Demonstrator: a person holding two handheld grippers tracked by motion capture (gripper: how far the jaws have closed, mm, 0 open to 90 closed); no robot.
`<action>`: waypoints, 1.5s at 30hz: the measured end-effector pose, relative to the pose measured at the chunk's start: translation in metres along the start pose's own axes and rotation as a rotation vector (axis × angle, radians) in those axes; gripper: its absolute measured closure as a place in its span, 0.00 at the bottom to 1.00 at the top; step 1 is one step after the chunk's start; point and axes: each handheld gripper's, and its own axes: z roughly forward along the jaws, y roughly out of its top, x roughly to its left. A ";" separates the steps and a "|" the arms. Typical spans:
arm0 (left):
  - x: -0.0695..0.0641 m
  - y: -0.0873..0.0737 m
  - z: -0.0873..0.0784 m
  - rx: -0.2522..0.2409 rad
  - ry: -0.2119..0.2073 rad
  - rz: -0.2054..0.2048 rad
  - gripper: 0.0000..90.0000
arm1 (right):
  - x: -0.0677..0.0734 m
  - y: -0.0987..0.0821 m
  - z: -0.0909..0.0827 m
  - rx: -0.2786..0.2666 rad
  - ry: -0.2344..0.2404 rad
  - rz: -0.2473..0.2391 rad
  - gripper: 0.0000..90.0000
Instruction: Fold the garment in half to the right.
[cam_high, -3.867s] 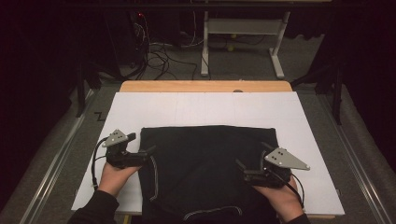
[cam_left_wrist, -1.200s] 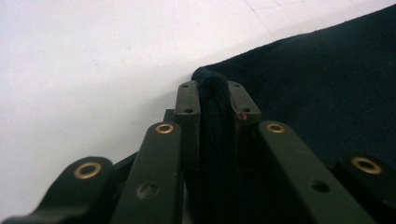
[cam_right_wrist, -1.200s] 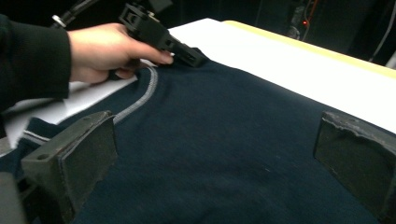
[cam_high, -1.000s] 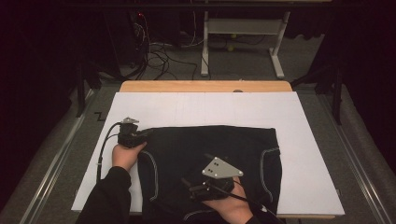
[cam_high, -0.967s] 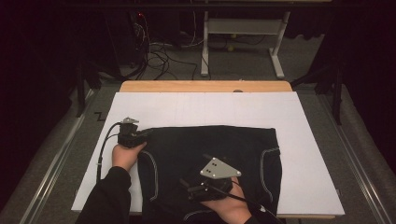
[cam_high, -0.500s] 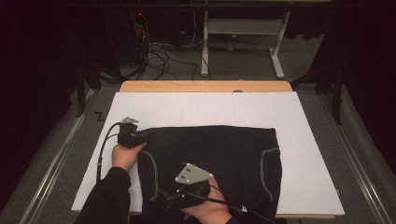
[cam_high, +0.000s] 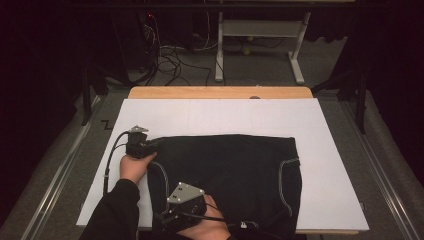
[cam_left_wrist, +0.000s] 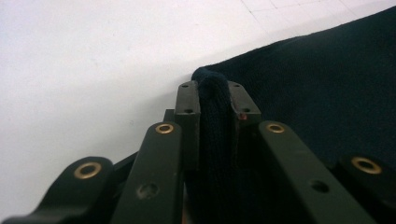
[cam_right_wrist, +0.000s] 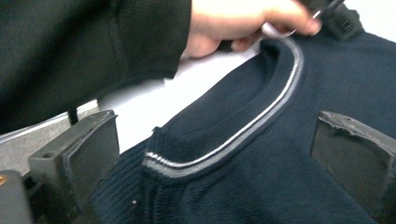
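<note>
Navy sweater (cam_high: 235, 175), grey-striped trim

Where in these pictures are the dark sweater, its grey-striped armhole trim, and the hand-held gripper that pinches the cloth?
dark sweater (cam_high: 230, 170): high view, middle of its flat body.
grey-striped armhole trim (cam_right_wrist: 243, 133): right gripper view, middle of the stripe's curve.
left hand-held gripper (cam_left_wrist: 214, 100): left gripper view, between its fingertips, shut on a sweater fold.

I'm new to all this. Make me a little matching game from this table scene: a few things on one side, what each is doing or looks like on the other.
Things:
1. left gripper
2. right gripper
3. dark sweater
4. white board

States:
A. lies spread out flat
B. jaws apart over the grey-striped trim
C. lies under the garment
D. clamped on a fold of knit

Pairs: 1-D, 2-B, 3-A, 4-C
</note>
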 end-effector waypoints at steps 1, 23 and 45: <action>0.000 0.000 0.000 -0.001 0.000 -0.002 0.82 | 0.002 0.000 0.001 0.013 0.003 -0.001 0.04; 0.000 0.000 0.000 -0.002 -0.003 -0.001 0.82 | 0.031 -0.007 0.033 0.165 0.013 -0.066 0.09; 0.000 0.000 0.000 -0.001 -0.002 0.000 0.82 | 0.034 -0.005 0.032 0.190 -0.121 -0.072 0.48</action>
